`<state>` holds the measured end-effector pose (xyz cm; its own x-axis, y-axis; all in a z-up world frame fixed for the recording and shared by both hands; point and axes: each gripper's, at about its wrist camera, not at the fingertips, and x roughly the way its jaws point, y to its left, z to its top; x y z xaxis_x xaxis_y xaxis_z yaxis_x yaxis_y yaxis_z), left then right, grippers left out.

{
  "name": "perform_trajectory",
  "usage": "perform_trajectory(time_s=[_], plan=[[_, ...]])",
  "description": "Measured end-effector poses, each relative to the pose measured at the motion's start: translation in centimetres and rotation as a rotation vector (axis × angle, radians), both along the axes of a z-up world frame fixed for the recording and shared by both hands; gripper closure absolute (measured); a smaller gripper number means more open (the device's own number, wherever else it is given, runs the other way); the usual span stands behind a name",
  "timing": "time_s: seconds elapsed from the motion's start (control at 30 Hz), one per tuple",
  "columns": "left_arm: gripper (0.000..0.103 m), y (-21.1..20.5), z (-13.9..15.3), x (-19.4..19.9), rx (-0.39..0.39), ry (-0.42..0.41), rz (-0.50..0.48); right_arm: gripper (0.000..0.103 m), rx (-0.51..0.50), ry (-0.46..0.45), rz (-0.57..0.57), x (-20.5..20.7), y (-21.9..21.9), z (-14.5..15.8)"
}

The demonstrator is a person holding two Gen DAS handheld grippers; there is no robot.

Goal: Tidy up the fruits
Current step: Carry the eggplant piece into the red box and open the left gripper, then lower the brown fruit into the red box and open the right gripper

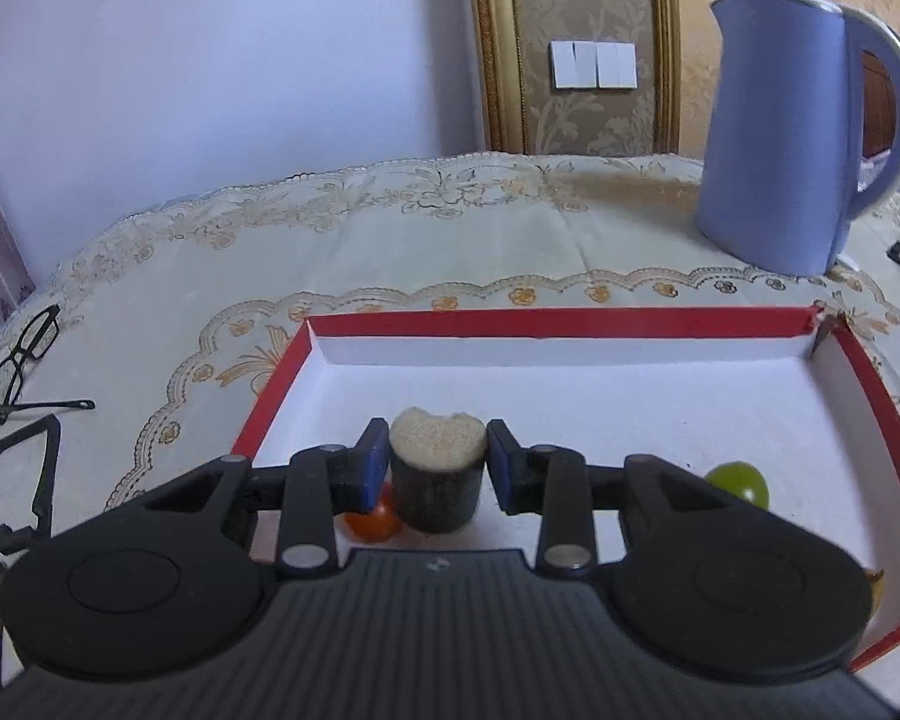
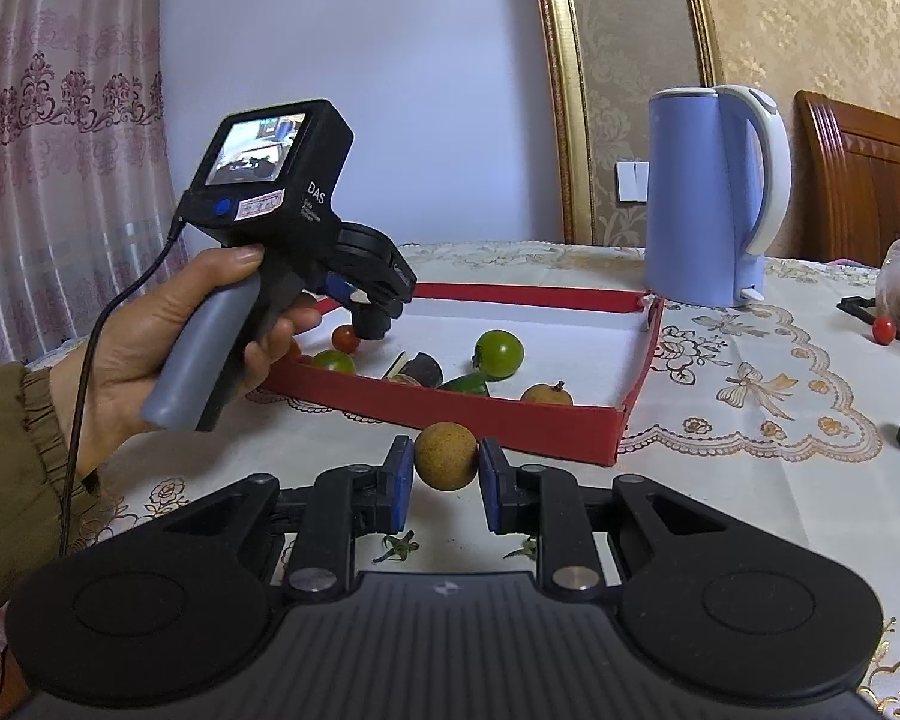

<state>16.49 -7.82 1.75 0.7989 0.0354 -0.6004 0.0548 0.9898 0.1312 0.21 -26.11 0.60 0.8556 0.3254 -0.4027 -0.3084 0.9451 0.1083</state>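
right gripper (image 2: 446,483) up close, blue pads pinching a round brown fruit (image 2: 446,456) just short of the red tray (image 2: 510,420). at ten o'clock, left gripper (image 1: 437,468) over the tray, pads flanking a dark-skinned chunk (image 1: 437,480) with slight gaps, orange tomato (image 1: 371,521) beside it.
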Motion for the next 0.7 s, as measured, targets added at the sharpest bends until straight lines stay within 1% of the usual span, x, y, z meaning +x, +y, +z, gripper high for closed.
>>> perform_trajectory(time_s=[0.07, 0.13, 0.17, 0.2, 0.27, 0.43, 0.47, 0.5, 0.57, 0.67, 0.7], plan=[[0.065, 0.1, 0.1, -0.5, 0.009, -0.013, 0.004, 0.080, 0.002, 0.002, -0.001, 0.1, -0.1, 0.0], [0.059, 0.5, 0.5, -1.4, 0.009, -0.035, 0.007, 0.080, 0.002, 0.005, -0.005, 0.3, 0.0, -0.1], [0.052, 0.6, 0.7, -1.8, 0.006, -0.048, 0.006, 0.080, 0.002, 0.006, -0.005, 0.3, 0.0, -0.1], [0.050, 0.8, 1.0, -2.4, 0.004, -0.062, 0.005, 0.080, 0.003, 0.007, -0.003, 0.3, 0.0, -0.2], [0.050, 1.3, 1.6, -3.6, -0.006, -0.093, 0.005, 0.080, -0.001, 0.006, 0.001, 0.3, 0.3, -0.1], [0.048, 2.6, 2.2, -6.7, -0.026, -0.135, 0.016, 0.080, -0.013, -0.008, 0.002, 0.4, 0.8, 0.3], [0.044, 2.9, 2.1, -7.3, -0.034, -0.139, 0.018, 0.080, -0.016, -0.009, 0.002, 0.5, 0.9, 0.4], [0.038, 3.3, 2.0, -7.8, -0.044, -0.141, 0.019, 0.080, -0.019, -0.009, 0.002, 0.6, 1.0, 0.4], [0.034, 3.9, 1.8, -8.8, -0.058, -0.146, 0.022, 0.080, -0.022, -0.011, 0.001, 0.9, 1.3, 0.6], [0.032, 4.7, 1.5, -9.7, -0.061, -0.146, 0.032, 0.080, -0.024, -0.013, 0.005, 1.1, 1.7, 0.7], [0.028, 5.0, 1.5, -10.0, -0.067, -0.145, 0.034, 0.080, -0.025, -0.014, 0.007, 1.1, 1.8, 0.8]])
